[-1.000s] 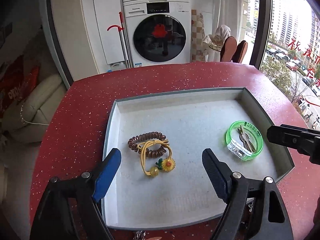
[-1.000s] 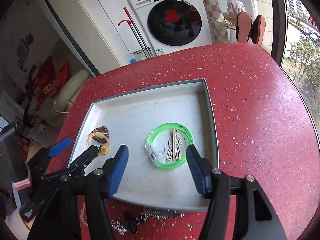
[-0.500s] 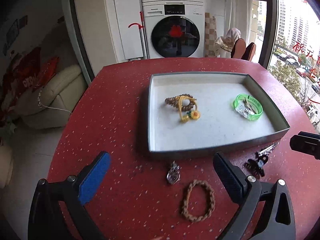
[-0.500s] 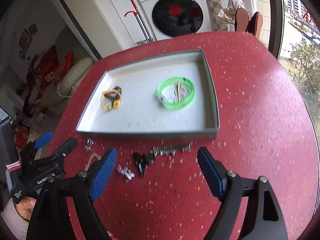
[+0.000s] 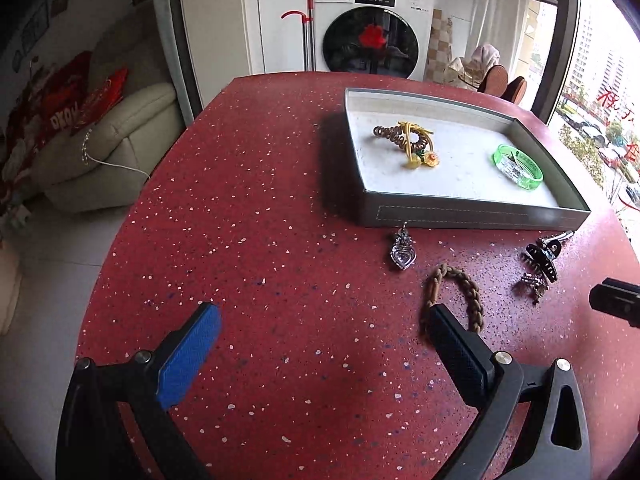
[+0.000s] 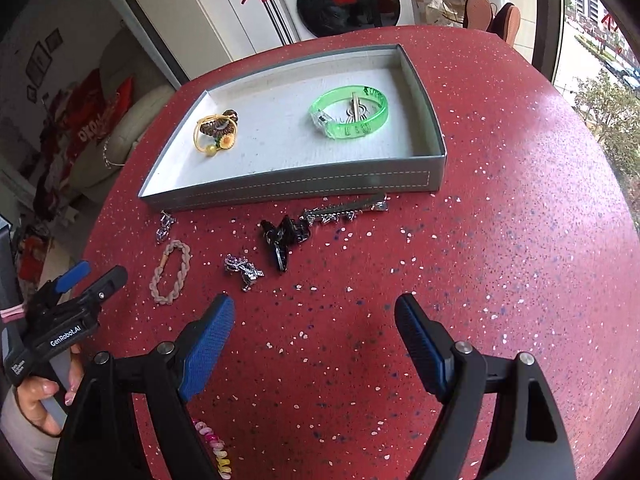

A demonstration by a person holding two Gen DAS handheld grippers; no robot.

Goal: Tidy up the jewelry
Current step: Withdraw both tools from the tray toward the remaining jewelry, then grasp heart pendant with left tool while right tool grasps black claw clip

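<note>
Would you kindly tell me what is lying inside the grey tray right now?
Inside the grey tray: a green bangle ringing a small hair clip, and a yellow hair tie tangled over a brown spiral tie, partly covering it.

Both views are bright and evenly lit by daylight entering through the window point(image 5: 600, 92) at right, which is overexposed to near white in its upper part. The tray point(image 5: 472, 212) casts a soft shadow to its left on the red table point(image 5: 260, 200), whose surface shows a faint sheen at right. Focus is sharp centrally; strong fisheye curvature bends edges, with dark vignetted corners.
</note>
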